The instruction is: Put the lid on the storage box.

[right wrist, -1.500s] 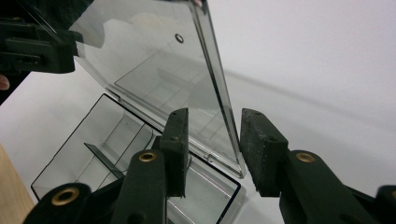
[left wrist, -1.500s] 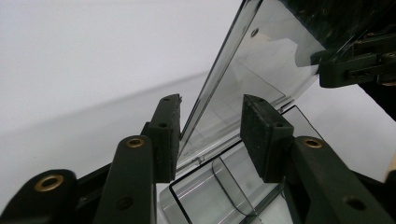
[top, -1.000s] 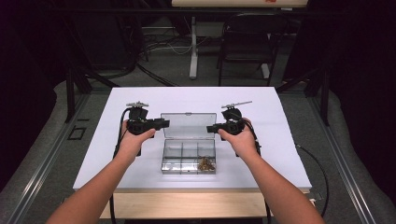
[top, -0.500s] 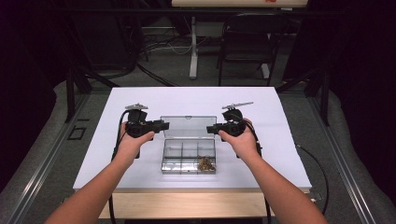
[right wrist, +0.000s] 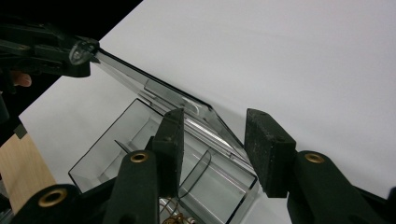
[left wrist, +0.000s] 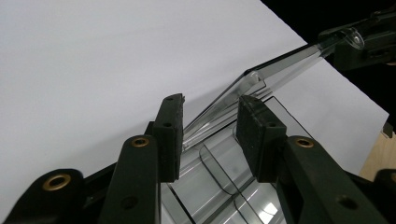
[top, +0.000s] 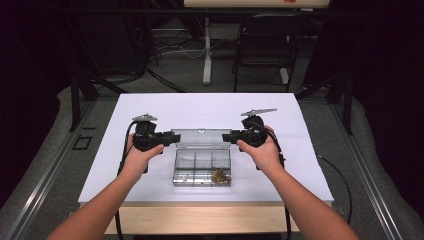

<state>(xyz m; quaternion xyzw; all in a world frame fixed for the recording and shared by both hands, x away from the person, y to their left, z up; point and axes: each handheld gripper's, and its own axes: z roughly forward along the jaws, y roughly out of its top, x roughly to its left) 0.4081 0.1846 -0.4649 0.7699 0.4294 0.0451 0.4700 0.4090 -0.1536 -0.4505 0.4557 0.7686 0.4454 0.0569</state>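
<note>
Both forearms reach in from the table's [top: 150, 107] near edge. The left gripper [top: 169, 137] and right gripper [top: 229, 136] point inward at the 2 ends of the raised lid [top: 201, 137], jaws parted, gripping nothing. The clear compartment box [top: 202, 166] sits mid-table toward the near edge.

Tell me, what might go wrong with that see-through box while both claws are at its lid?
The clear box looks light, and its lid stands raised with the left claw and right claw open at its two ends. An uneven push could twist the lid or slide the box across the white table. A hard jolt might also shake the small brass-coloured parts out of their compartment.
</note>
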